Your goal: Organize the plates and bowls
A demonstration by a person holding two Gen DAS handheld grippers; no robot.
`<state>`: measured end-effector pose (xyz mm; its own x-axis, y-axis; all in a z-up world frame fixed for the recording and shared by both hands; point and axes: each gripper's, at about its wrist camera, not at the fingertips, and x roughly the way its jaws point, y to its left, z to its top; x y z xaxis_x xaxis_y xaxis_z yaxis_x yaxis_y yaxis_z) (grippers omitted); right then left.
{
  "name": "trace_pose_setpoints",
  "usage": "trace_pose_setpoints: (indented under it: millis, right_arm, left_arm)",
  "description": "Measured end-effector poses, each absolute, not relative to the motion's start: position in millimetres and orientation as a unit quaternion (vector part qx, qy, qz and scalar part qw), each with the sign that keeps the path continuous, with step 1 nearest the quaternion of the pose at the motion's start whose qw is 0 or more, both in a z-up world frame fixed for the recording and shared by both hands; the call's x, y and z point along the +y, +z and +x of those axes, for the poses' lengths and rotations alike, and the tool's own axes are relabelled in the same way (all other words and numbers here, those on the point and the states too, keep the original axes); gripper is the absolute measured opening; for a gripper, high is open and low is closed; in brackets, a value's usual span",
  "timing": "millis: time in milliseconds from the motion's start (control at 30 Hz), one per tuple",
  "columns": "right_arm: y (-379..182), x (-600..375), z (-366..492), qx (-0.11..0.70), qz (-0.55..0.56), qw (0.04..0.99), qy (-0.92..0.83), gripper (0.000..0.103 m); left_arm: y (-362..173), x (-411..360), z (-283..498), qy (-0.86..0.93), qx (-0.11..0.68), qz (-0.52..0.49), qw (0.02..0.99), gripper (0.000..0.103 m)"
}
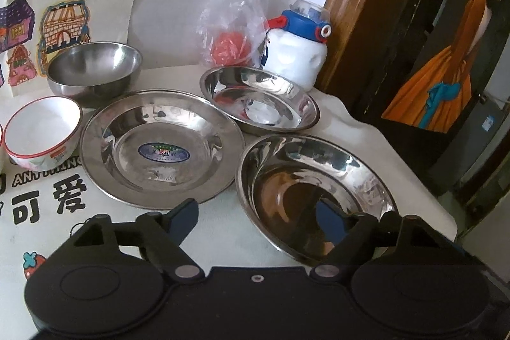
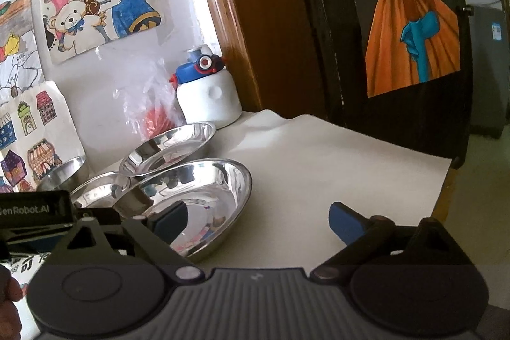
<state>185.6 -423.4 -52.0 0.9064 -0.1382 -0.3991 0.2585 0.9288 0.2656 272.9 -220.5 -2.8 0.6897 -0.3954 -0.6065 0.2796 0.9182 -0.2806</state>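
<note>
Steel is most of what needs sorting: the near deep plate sits at the 5 o'clock corner of the group, with the flat plate with a blue sticker touching or almost touching its rim at 9 o'clock, and a smaller steel dish behind at 12 o'clock. A steel bowl stands at the back left, and a white bowl with a red rim sits just beside the flat plate's left edge. Nothing is stacked yet, so I judge the sorting is at its start.

The left claw is wide open and empty, one finger over bare cloth, the other over the near deep plate's basin. The right claw is likewise spread wide and holds nothing; its left finger sits in front of that same plate, its right finger over bare counter.

The likely next move is a pinch on the near plate's rim, then a lift onto a matching plate. That calls for a low, level approach, since the thin polished rim could slip.

Open counter lies to the plates' 3 o'clock, ending at a drop-off edge near the dark door. Behind, a water bottle and a plastic bag crowd the wall.
</note>
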Motion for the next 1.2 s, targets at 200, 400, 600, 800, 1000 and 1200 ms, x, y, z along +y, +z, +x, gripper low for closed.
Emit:
trace_pose_setpoints:
  millis: [200,400,600,800,1000,1200]
  right_arm:
    - [-57,-424,190,0.196,0.173,0.961,-0.094,0.072]
    - [-58,-424,191,0.196,0.178,0.96,-0.087,0.05]
    - [-57,-421,193,0.2,0.191,0.959,-0.065,0.025]
    - [-55,-414,190,0.203,0.178,0.96,-0.076,0.025]
    - [-45,-405,178,0.188,0.155,0.965,-0.096,0.025]
    - [-26,-402,187,0.172,0.133,0.971,-0.097,0.025]
  left_arm:
    - [-8,-221,277,-0.182,0.36,-0.098,0.91,0.053]
    - [-15,-220,283,-0.179,0.376,-0.117,0.901,0.027]
    - [-13,-223,282,-0.185,0.364,-0.112,0.906,0.019]
    - [-13,-222,279,-0.192,0.354,-0.103,0.909,0.018]
    - [-5,-225,267,-0.208,0.329,-0.087,0.917,0.018]
    - [13,-224,271,-0.215,0.306,-0.083,0.924,0.018]
